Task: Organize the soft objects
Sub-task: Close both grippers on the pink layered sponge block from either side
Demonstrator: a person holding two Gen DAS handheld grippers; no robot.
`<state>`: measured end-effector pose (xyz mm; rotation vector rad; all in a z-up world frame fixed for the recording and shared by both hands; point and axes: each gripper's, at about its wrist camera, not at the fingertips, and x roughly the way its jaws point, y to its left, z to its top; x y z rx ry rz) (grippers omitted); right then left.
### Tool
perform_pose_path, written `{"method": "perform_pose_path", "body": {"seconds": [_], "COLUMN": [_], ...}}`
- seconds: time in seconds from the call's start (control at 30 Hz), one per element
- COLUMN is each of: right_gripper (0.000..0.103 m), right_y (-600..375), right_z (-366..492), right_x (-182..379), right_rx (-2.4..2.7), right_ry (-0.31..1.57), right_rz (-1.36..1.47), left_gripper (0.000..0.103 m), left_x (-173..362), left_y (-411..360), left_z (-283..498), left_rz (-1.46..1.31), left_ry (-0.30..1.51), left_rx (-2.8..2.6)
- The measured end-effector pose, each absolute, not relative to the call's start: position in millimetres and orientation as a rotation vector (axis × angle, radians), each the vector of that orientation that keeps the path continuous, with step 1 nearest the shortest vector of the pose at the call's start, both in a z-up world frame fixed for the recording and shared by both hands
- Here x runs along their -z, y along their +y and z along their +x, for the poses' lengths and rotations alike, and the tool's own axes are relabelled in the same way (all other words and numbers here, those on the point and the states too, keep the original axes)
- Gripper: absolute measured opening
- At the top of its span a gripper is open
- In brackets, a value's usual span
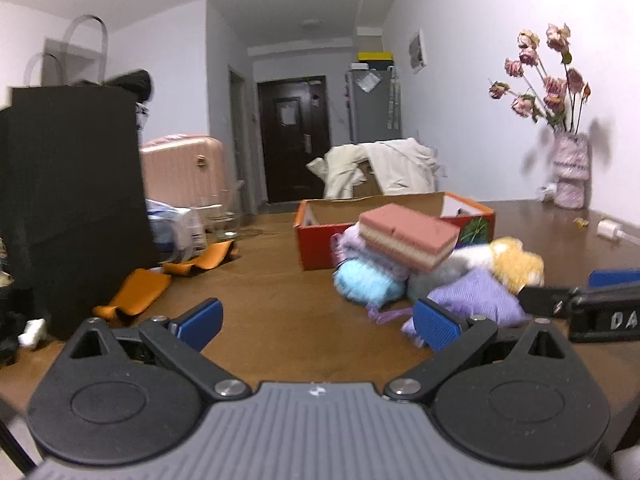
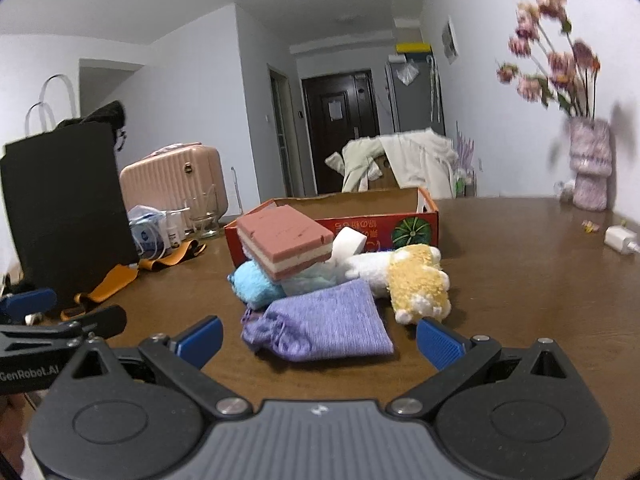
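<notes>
A pile of soft things lies on the brown table in front of an open red cardboard box [image 2: 400, 228] [image 1: 316, 248]. On top is a pink and white layered sponge [image 2: 284, 240] [image 1: 408, 240]. Under it are a light blue fluffy piece [image 2: 256, 284] [image 1: 368, 284], a purple knitted pouch [image 2: 328, 324] [image 1: 476, 296], a white sponge [image 2: 349, 245] and a yellow and white plush [image 2: 416, 280] [image 1: 516, 264]. My right gripper [image 2: 320, 340] is open, just short of the purple pouch. My left gripper [image 1: 320, 324] is open and empty, left of the pile.
A black paper bag [image 1: 68, 200] [image 2: 64, 208] stands at the left with orange leather pieces [image 1: 136, 296] beside it. A glass jar [image 2: 204, 216], a pink suitcase [image 2: 172, 180], a vase of dried flowers [image 2: 588, 164] and a white charger [image 2: 620, 240] are around.
</notes>
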<state>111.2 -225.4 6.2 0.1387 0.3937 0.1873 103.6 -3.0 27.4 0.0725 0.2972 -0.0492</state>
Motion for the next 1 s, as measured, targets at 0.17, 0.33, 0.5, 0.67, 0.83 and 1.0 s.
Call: {"method": "perform_pose_path", "body": {"seconds": [0.17, 0.33, 0.5, 0.67, 0.83, 1.0], "right_gripper": [0.095, 0.068, 0.054, 0.046, 0.028, 0.026], "right_y": [-238, -239, -236, -236, -237, -237], "right_z": [162, 209, 246, 267, 266, 244], "right_x": [-10, -10, -7, -1, -10, -27], "right_rx": [-0.289, -0.322, -0.334, -0.326, -0.311, -0.37], "right_ry": [0.458, 0.476, 0.495, 0.523, 0.521, 0.516], "right_rz": [0.331, 0.468, 0.563, 0.587, 0.525, 0.46], "left_gripper": [0.101, 0.073, 0.05, 0.028, 0.028, 0.028], "left_x": [-49, -62, -59, -51, -54, -56], "left_y": [2, -1, -6, -4, 11, 23], "left_z": [167, 239, 292, 310, 282, 240], "left_rz": [0.004, -0.034, -0.059, -0.092, -0.189, -0.258], "left_ry": [0.3, 0.348, 0.432, 0.499, 0.506, 0.508], "left_rx": [0.139, 0.249, 0.377, 0.429, 0.46, 0.449]}}
